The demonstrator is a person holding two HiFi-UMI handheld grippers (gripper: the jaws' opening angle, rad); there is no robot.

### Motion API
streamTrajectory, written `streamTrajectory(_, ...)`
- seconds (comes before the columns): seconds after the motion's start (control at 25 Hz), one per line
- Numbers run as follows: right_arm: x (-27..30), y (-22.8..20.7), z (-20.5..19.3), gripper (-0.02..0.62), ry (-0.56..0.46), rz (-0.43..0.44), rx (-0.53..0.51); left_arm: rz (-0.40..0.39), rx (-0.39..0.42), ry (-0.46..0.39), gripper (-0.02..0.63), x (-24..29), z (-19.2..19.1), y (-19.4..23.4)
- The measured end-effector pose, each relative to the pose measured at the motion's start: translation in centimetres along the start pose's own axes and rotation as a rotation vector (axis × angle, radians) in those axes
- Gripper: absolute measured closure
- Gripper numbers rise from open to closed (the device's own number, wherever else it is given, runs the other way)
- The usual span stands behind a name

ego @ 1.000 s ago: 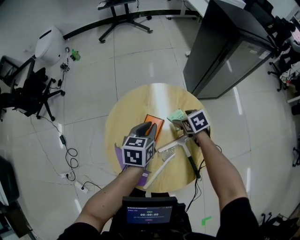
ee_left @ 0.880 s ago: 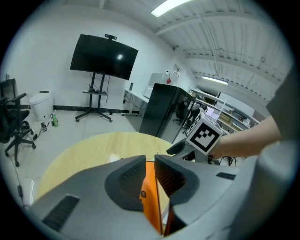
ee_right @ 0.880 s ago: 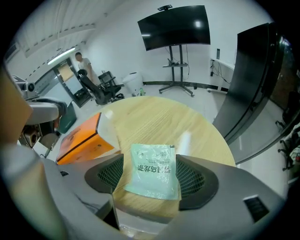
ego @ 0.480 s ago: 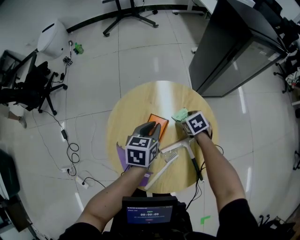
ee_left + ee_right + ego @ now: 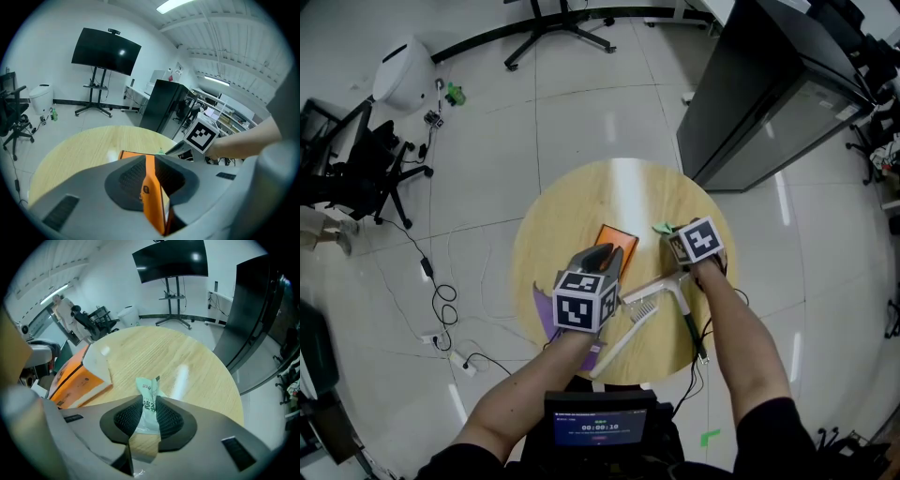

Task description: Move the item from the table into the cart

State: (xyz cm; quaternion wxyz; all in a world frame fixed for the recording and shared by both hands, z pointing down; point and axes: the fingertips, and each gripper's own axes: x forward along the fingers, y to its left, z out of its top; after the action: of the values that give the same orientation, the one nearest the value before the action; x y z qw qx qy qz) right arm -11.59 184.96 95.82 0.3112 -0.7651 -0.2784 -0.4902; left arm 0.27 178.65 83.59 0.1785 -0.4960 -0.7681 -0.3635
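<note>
The left hand-held gripper (image 5: 602, 253) is clamped on one end of the flat orange cardboard box (image 5: 70, 380), which rests near the middle of the round pale wooden bench (image 5: 581, 206). The right hand-held gripper (image 5: 150, 405), its jaws having just been closing, pinches the small pale green plastic packet (image 5: 149, 392) towards the bench's right side. Both holds look shallow. The thin, slippery packet could slide from the pads on lifting, and the box, gripped at one end only, could pivot and drop back onto the bench.
</note>
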Motion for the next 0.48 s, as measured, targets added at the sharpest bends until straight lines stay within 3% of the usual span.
streamTrajectory(0.48,-1.1,2.4,1.1,0.543,-0.082,0.030,0.003,0.001,0.000,-0.011,0.537,-1.9,-0.6,0.0)
